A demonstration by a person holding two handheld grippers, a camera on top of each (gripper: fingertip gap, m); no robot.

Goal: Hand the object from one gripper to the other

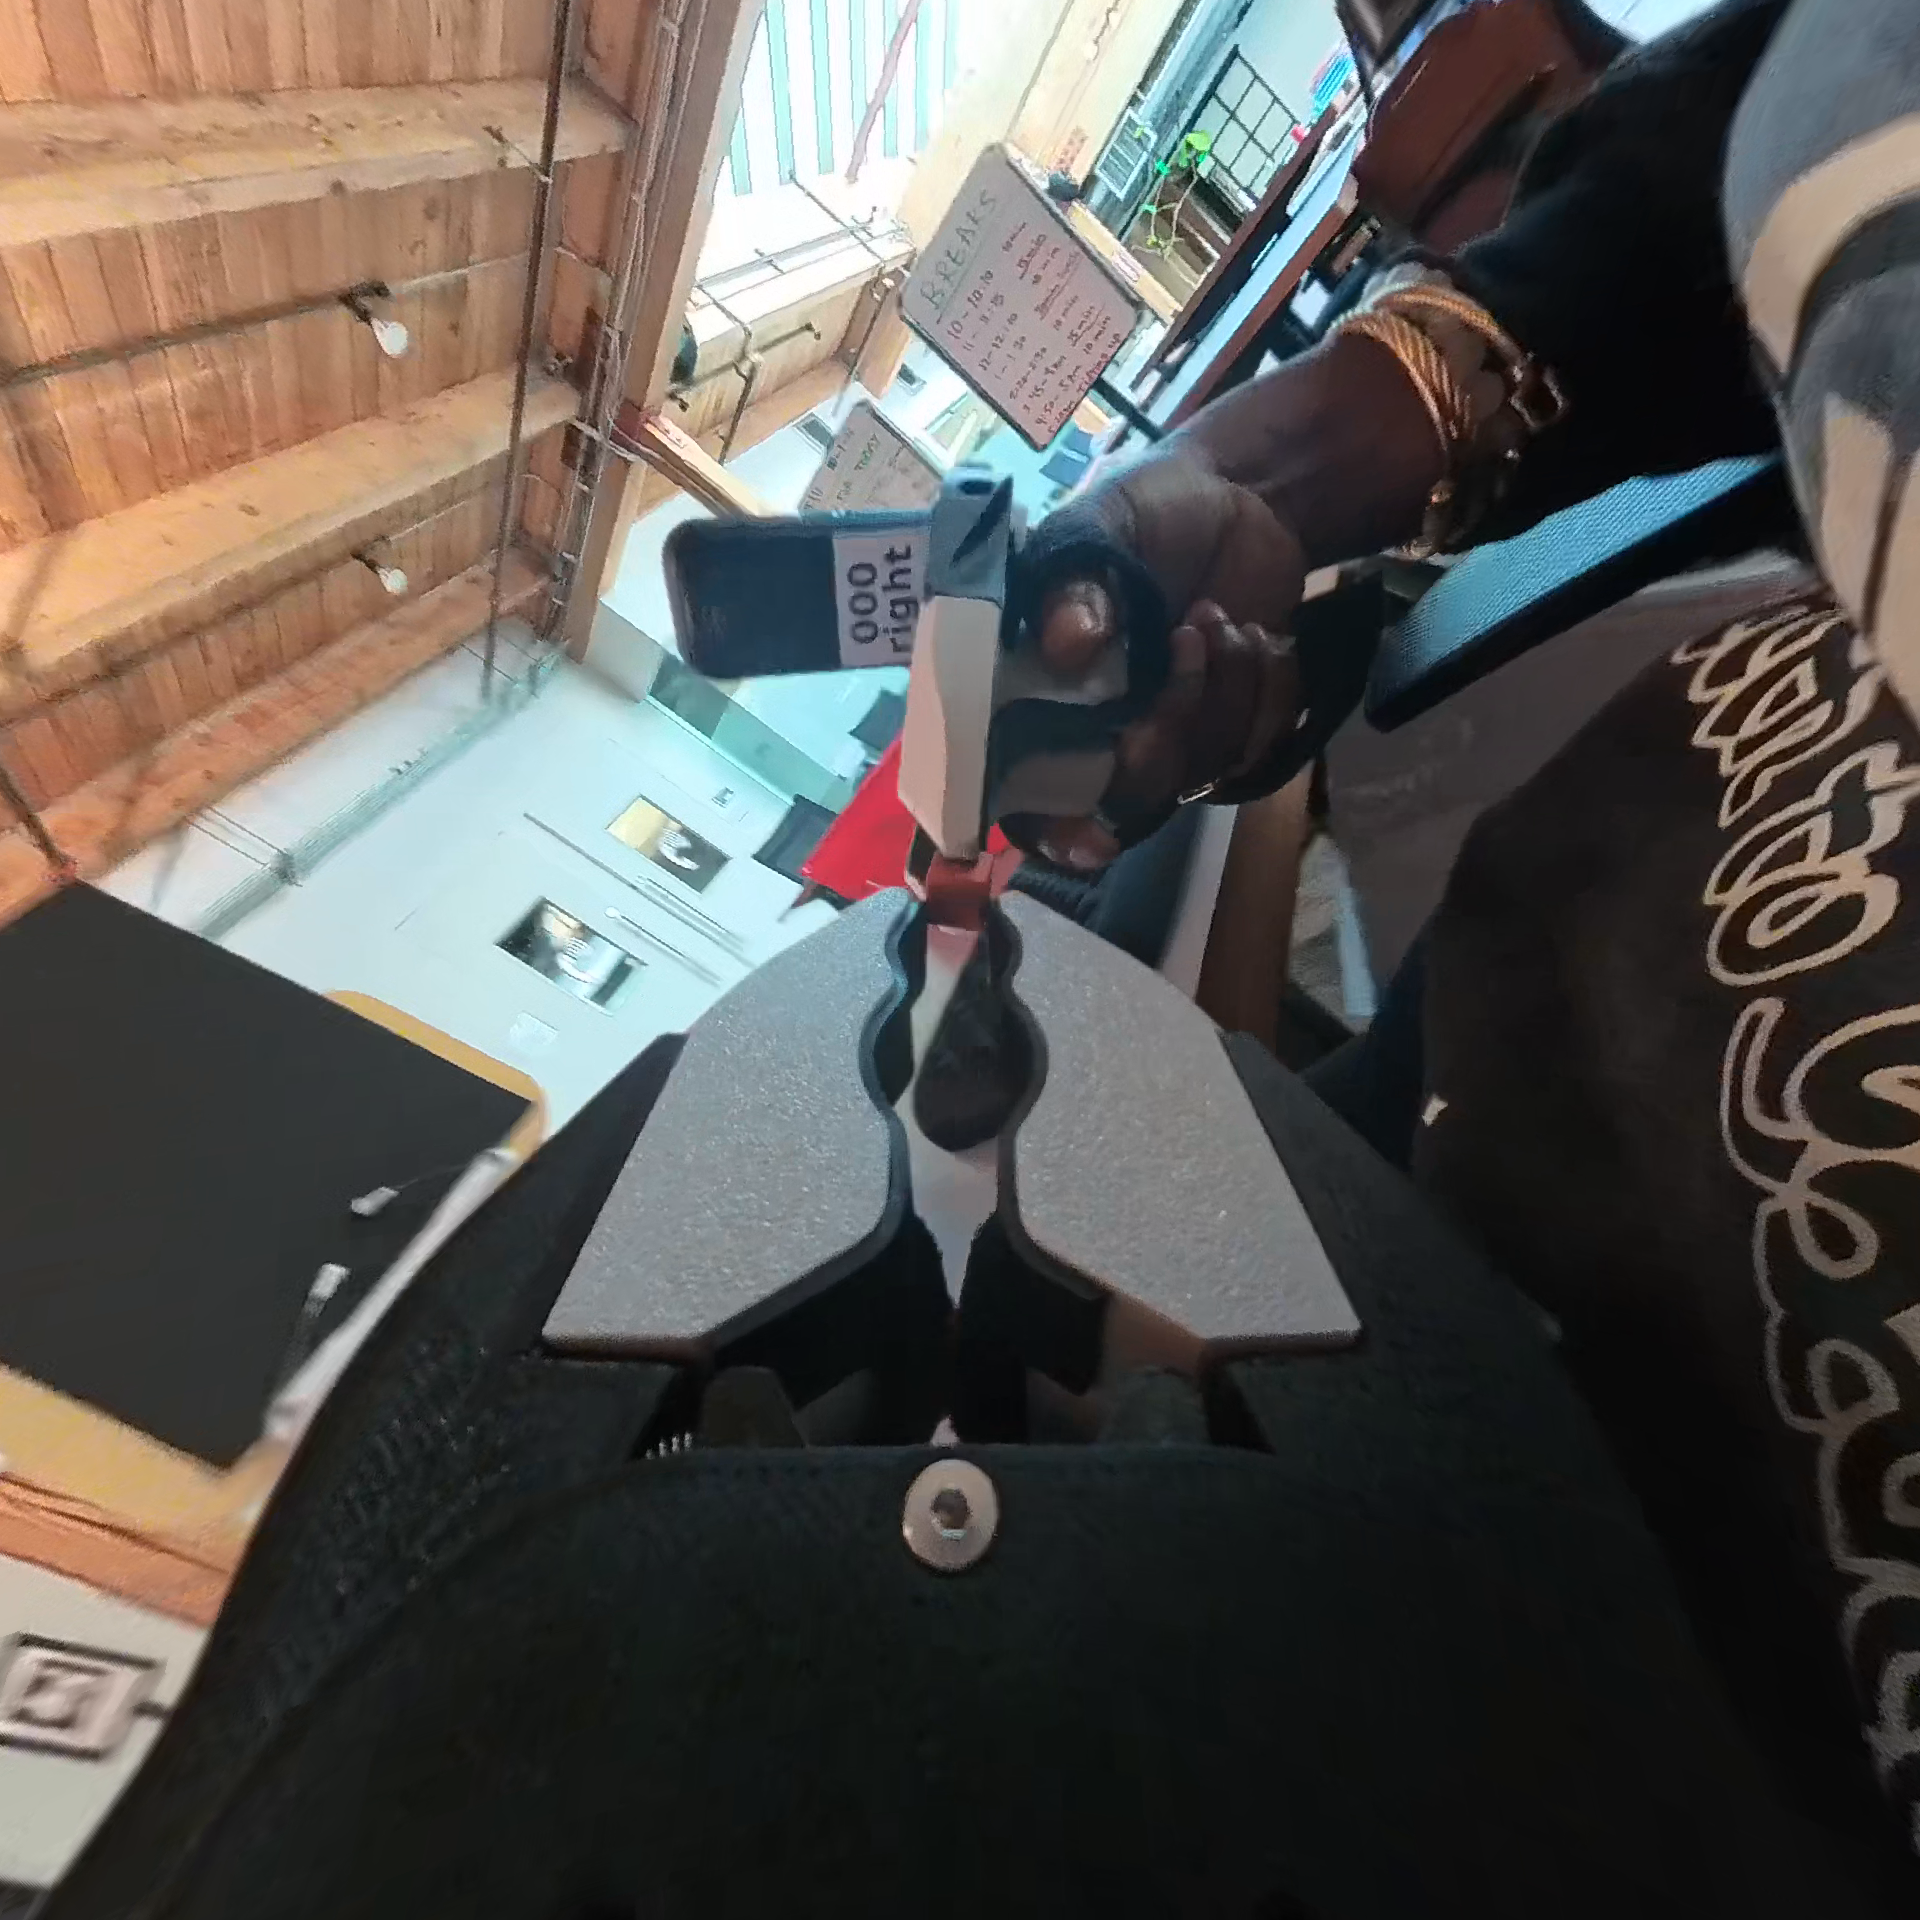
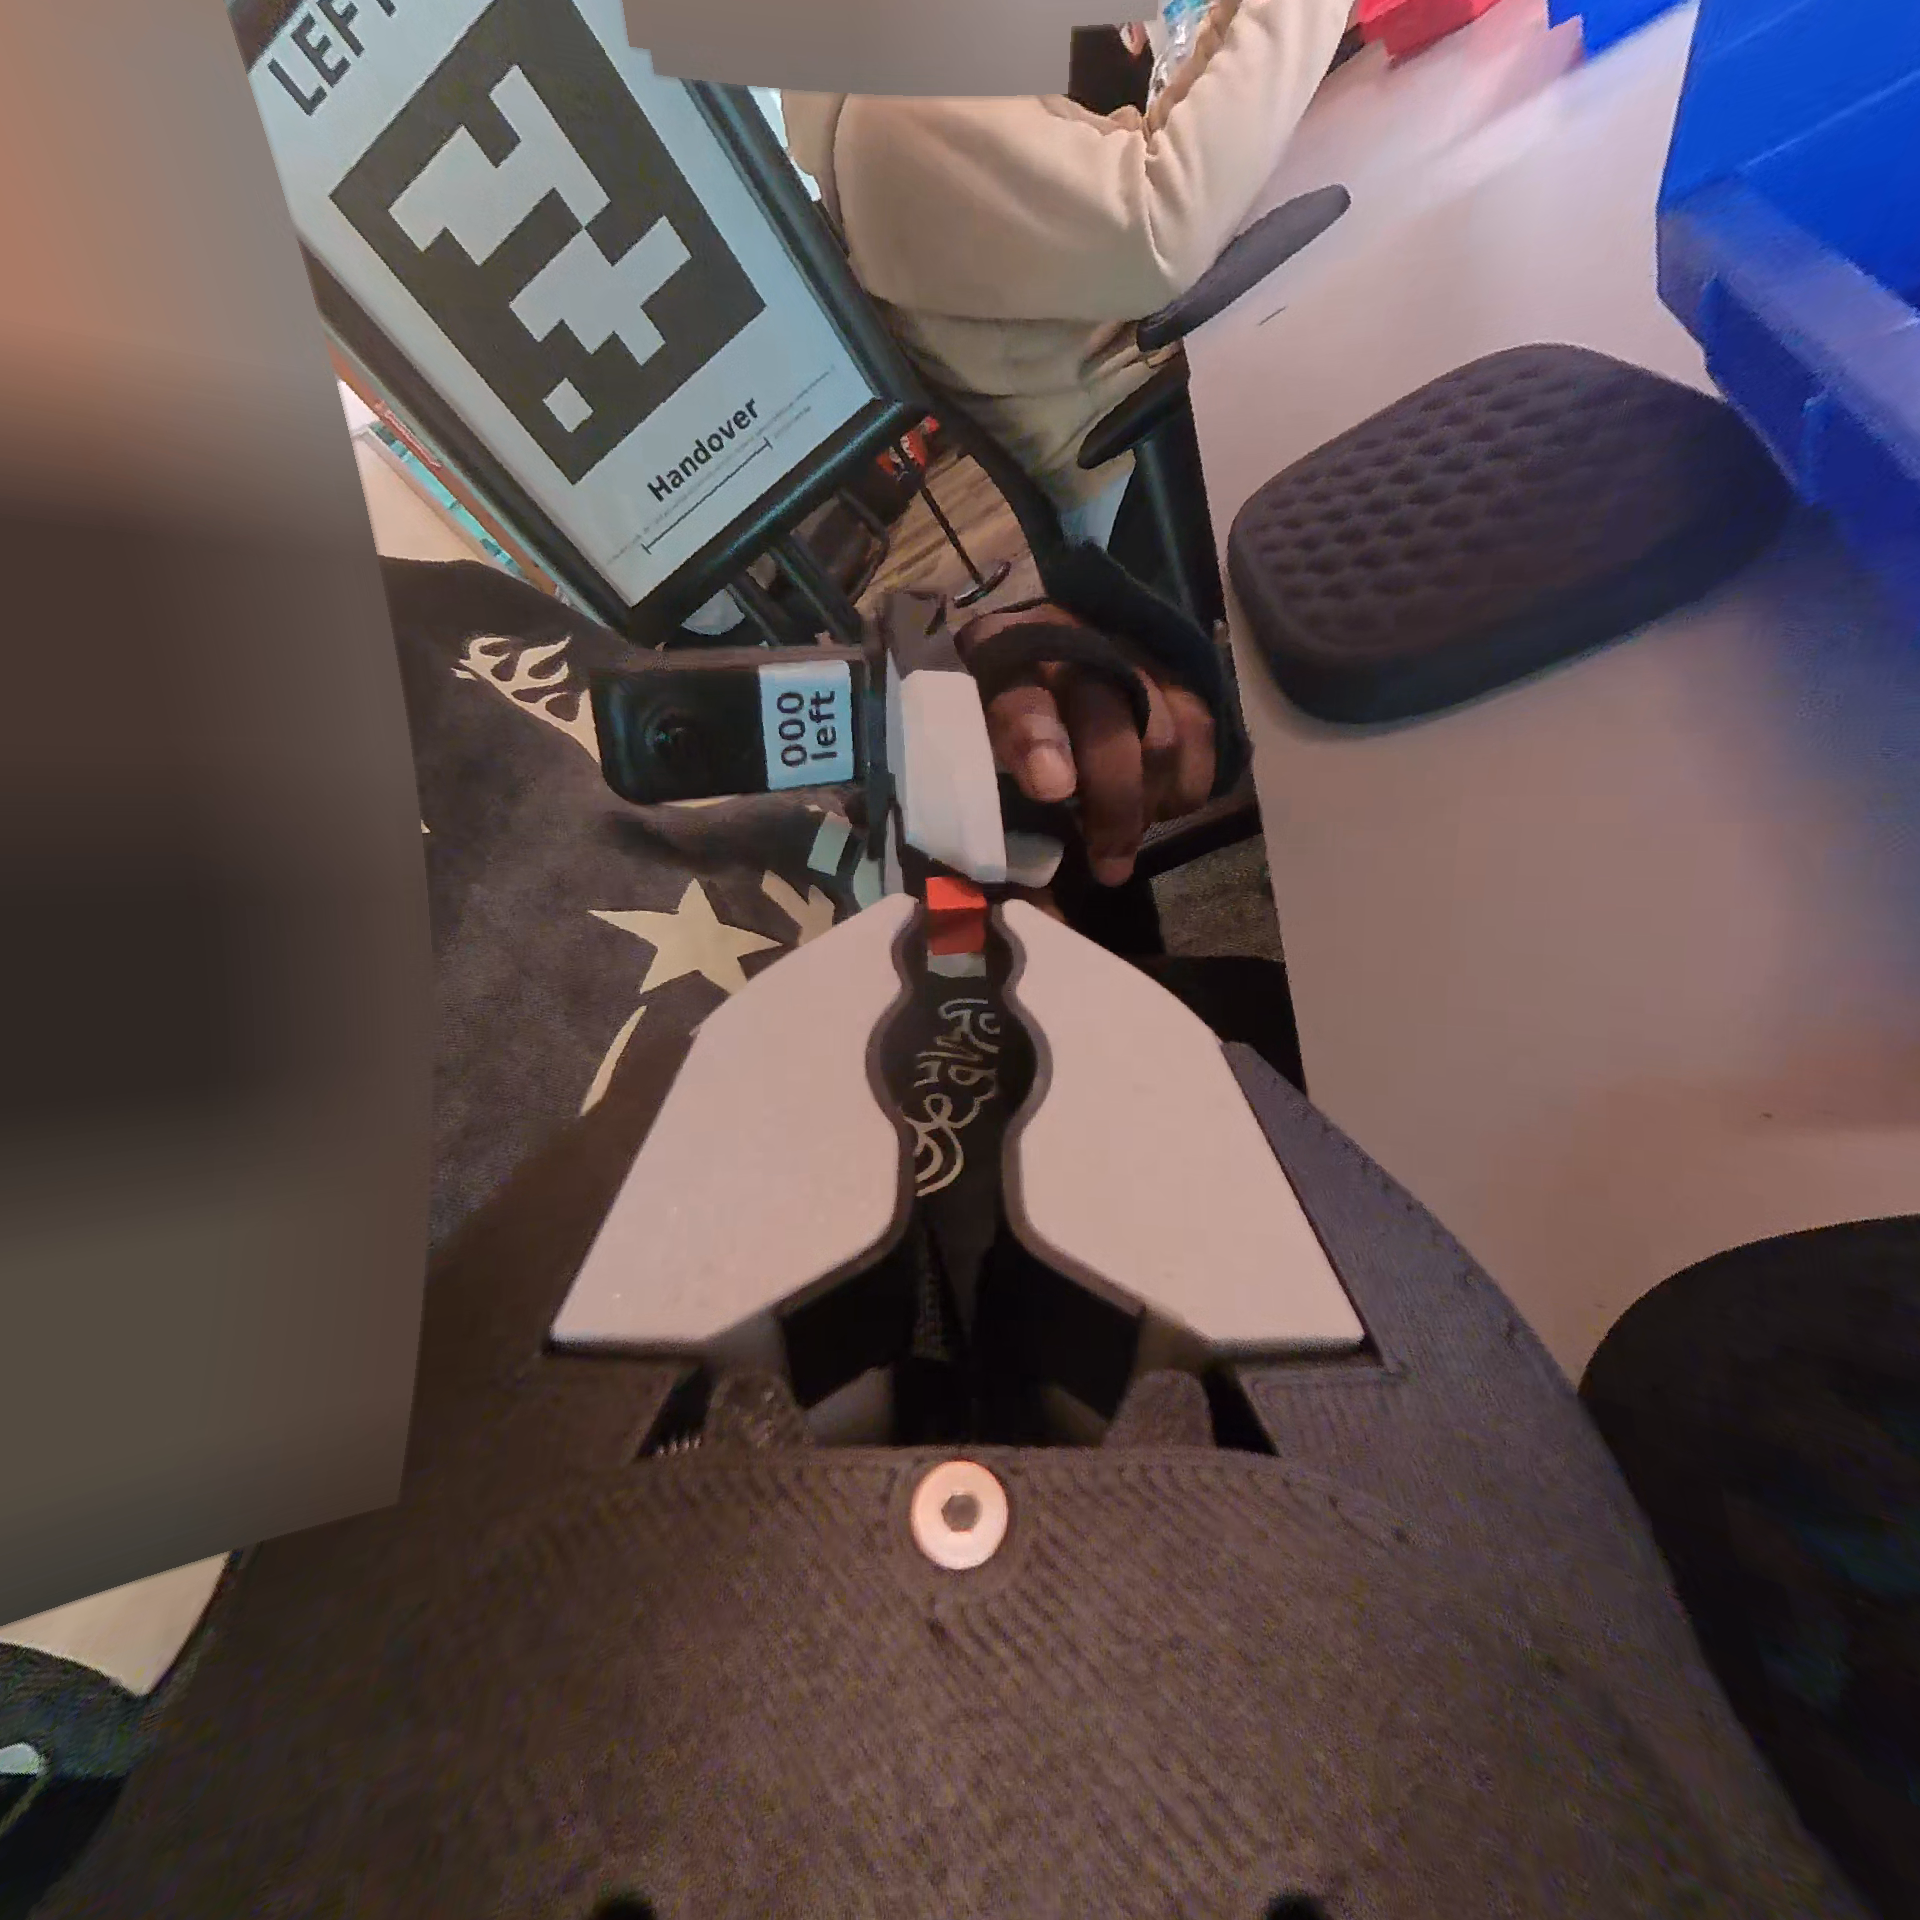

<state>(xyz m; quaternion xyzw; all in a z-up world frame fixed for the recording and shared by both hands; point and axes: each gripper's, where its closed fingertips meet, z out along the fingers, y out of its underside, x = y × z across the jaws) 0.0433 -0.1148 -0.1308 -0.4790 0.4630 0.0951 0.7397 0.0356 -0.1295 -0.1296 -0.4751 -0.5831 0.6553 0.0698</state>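
Red block, small, boxy; both grippers' grainy grey fingers pinch it.

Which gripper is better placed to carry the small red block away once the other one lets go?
Probably the right gripper. The small red block sits well between its fingertips in its own view. In the left wrist view, the block lies only at the very tips of the left gripper. Both grippers look closed on it.

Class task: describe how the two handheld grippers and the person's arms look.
Both grippers, left gripper and right gripper, have grey, wavy-edged fingers on textured black bodies, white shells and a black labelled camera. Black straps cross each hand. Gold bracelets circle one wrist.
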